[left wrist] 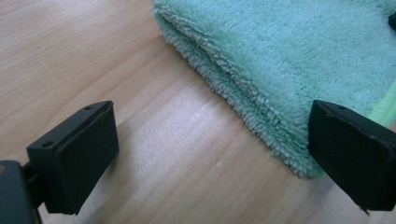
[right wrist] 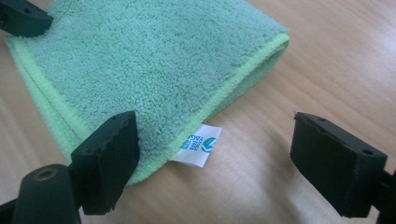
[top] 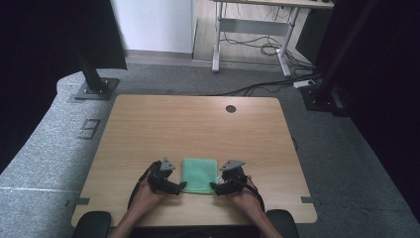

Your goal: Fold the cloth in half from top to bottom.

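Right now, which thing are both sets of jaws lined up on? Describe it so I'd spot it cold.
Start at the wooden table and go to its near edge, between the two hands. There lies a folded green towel, with the left gripper and right gripper open at its near corners. It is fluffy mint microfibre with a brighter green stitched hem and a small white label at one corner.

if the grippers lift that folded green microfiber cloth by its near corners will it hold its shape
Probably not: the green microfiber cloth looks soft and fluffy, so it should sag and unfold. It likely weighs little, being thin folded layers. Its pile should grip the left gripper and right gripper pads rather than slip.
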### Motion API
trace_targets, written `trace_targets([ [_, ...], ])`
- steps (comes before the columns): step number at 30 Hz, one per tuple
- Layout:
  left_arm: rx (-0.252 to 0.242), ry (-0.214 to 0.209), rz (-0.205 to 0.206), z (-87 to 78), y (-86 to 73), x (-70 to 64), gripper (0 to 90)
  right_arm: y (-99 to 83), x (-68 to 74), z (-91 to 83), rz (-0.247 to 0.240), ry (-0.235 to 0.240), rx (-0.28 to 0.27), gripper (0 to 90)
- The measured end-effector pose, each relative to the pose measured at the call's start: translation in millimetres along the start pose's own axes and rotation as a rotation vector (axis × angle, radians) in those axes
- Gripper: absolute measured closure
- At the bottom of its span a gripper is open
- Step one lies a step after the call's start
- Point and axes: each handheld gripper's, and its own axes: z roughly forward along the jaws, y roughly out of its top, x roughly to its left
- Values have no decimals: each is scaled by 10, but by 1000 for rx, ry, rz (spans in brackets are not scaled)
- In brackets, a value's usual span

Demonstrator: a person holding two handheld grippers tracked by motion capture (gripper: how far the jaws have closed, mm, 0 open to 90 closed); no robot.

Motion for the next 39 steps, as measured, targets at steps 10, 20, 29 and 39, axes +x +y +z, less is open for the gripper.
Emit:
trace_targets([
  [10,-8,17,-15,135,147,145,32,74,-171,88,42,-21,-7,157],
  [20,-8,26,-29,242,273,263,31,154,-329,173,67,-45,-12,160],
  [29,-10,43,-47,331,378,380,31,237,-454,260,84,-65,-19,162],
  [39,-10,52,-61,414,477,492,31,320,-639,374,140,-58,-27,166],
])
